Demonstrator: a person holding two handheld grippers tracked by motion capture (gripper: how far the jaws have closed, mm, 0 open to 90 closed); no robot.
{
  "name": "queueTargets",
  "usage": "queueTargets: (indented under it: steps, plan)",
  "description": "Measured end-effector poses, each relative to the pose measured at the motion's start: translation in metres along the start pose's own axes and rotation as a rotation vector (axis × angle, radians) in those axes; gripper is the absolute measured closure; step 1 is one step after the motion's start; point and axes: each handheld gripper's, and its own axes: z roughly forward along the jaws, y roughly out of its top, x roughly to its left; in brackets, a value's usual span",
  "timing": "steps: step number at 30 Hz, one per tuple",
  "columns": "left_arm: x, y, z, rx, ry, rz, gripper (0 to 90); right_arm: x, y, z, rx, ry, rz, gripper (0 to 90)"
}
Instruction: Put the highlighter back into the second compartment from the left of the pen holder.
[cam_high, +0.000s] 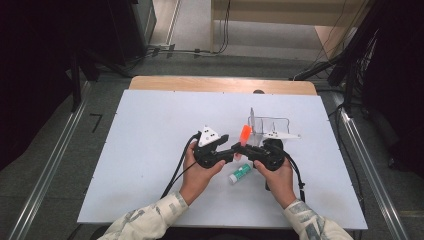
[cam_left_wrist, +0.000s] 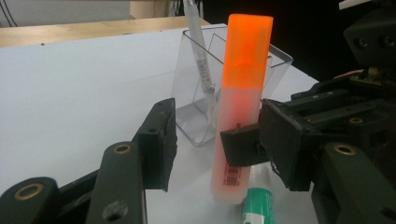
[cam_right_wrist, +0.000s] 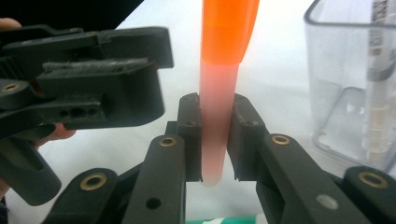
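Our right tongs (cam_right_wrist: 214, 133) clamp the light, slick highlighter (cam_right_wrist: 219, 93) low on its barrel (stiff plastic); left tongs (cam_left_wrist: 217, 135) released.

High view overhead; gripper views close (shared: highlighter (cam_high: 245, 134))

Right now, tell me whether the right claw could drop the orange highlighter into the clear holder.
Probably yes. The right claw grips the highlighter upright, the clear holder stands close beside it with its top open, and the left claw stands open, off the highlighter.
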Motion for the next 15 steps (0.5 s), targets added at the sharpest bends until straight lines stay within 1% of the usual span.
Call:
queueTargets:
  steps: [5,8,15]
  plan:
    - [0.003,-0.001,-0.004,0.007,0.003,0.001,47.2,0.0,0.001,-0.003,-0.008,-0.011,-0.012,74.7]
    - [0.006,-0.003,-0.006,0.025,0.004,0.001,44.1,-0.001,0.002,-0.005,-0.014,-0.014,-0.014,74.7]
    - [0.015,-0.006,-0.01,0.052,0.047,0.01,42.2,-0.001,0.004,-0.011,-0.03,-0.022,-0.021,74.7]
